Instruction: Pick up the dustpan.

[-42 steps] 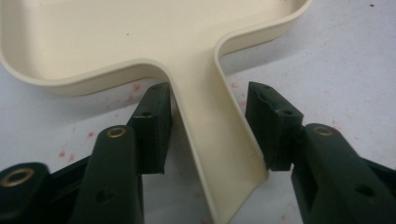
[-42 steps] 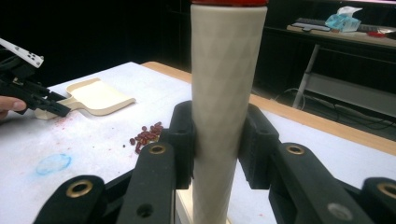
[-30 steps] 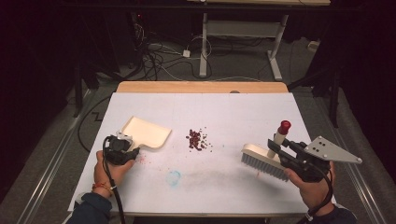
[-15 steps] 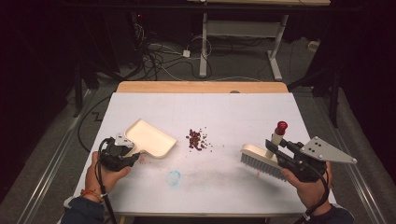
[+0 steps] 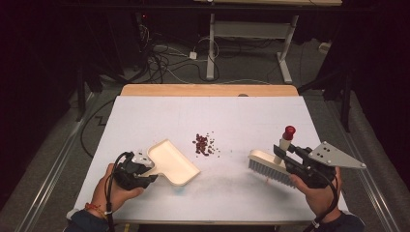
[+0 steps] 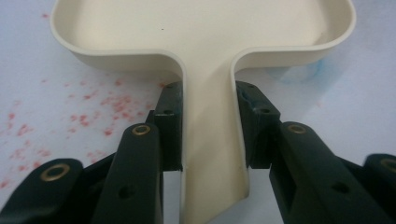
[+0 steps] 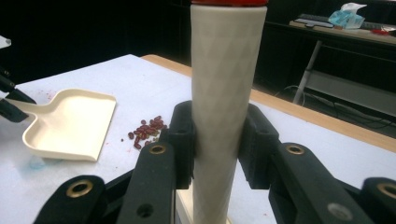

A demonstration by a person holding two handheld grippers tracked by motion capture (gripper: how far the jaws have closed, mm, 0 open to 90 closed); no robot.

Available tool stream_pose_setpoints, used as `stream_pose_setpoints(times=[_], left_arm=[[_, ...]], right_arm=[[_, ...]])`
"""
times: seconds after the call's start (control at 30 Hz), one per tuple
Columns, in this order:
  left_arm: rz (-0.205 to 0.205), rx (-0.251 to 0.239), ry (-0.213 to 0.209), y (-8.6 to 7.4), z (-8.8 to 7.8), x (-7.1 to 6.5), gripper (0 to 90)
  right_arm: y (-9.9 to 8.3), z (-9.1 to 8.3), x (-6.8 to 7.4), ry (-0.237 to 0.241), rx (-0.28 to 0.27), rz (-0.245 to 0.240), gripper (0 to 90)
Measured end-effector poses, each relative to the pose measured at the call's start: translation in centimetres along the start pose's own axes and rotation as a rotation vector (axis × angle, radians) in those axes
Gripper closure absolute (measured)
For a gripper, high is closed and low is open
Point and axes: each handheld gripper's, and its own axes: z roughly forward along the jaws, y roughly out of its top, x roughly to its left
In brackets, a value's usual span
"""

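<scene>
Surface (image 5: 145,116): beans (image 5: 204,144) in a small pile near the middle. Dustpan (image 5: 173,162) lies left of and a bit nearer than the beans, close but apart, handle toward the near left. Left claw (image 5: 145,169) at that handle, one jaw on each side, touching it (image 6: 208,140). Brush (image 5: 269,166) sits right of the beans, well apart, bristles down on the surface, handle (image 7: 227,93) upright. Right claw (image 5: 285,155) on the handle, jaws either side. Hands at the near edge, left (image 5: 113,188) and right (image 5: 319,193). Beyond the far edge, floor with cables (image 5: 164,53) and a desk frame (image 5: 251,34).
</scene>
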Motion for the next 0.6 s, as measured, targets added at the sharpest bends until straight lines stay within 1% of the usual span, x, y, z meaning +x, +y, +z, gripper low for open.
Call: stream_pose_setpoints(times=[0.07, 0.13, 0.2, 0.23, 0.27, 0.3, 0.33, 0.4, 0.43, 0.5, 0.53, 0.6], left_arm=[[0.005, 0.007, 0.001, 0.1, 0.2, -0.2, 63.6], [-0.002, 0.006, -0.001, 0.1, 0.3, -0.2, 63.6], [0.001, 0.008, 0.004, 0.1, 0.3, -0.3, 63.5], [0.001, 0.007, 0.004, 0.1, 0.3, -0.3, 63.5], [0.004, 0.010, 0.006, 0.1, 0.4, -0.3, 63.5], [0.005, 0.013, 0.007, 0.1, 0.4, -0.3, 63.5], [0.003, 0.011, 0.005, 0.1, 0.5, -0.3, 63.5], [0.002, 0.012, 0.001, 0.0, 0.4, -0.2, 63.5], [0.002, 0.012, 0.001, 0.0, 0.4, -0.2, 63.5], [0.006, 0.014, 0.003, 0.1, 0.5, -0.1, 63.5], [0.006, 0.013, 0.003, 0.1, 0.5, -0.1, 63.5], [0.006, 0.014, 0.002, 0.2, 0.6, -0.1, 63.5]], right_arm=[[0.0, 0.4, 0.1, 0.001, -0.002, 0.000, 69.7], [0.1, 0.5, 0.1, 0.003, -0.003, 0.005, 69.7], [0.2, 0.9, -0.1, 0.004, -0.002, 0.013, 69.7], [0.4, 1.6, -0.2, -0.001, -0.005, 0.015, 69.7], [0.4, 1.6, -0.2, -0.001, -0.005, 0.015, 69.7], [0.5, 2.0, -0.3, -0.004, -0.008, 0.016, 69.7], [0.8, 2.8, -0.4, -0.010, -0.007, 0.012, 69.7], [1.0, 3.5, -0.6, -0.014, -0.009, 0.014, 69.7], [1.0, 3.5, -0.6, -0.014, -0.009, 0.014, 69.7], [1.3, 4.6, -1.1, -0.026, -0.008, 0.019, 69.7], [1.3, 4.6, -1.1, -0.026, -0.008, 0.019, 69.7], [1.5, 5.4, -1.5, -0.039, -0.014, 0.026, 69.7]])
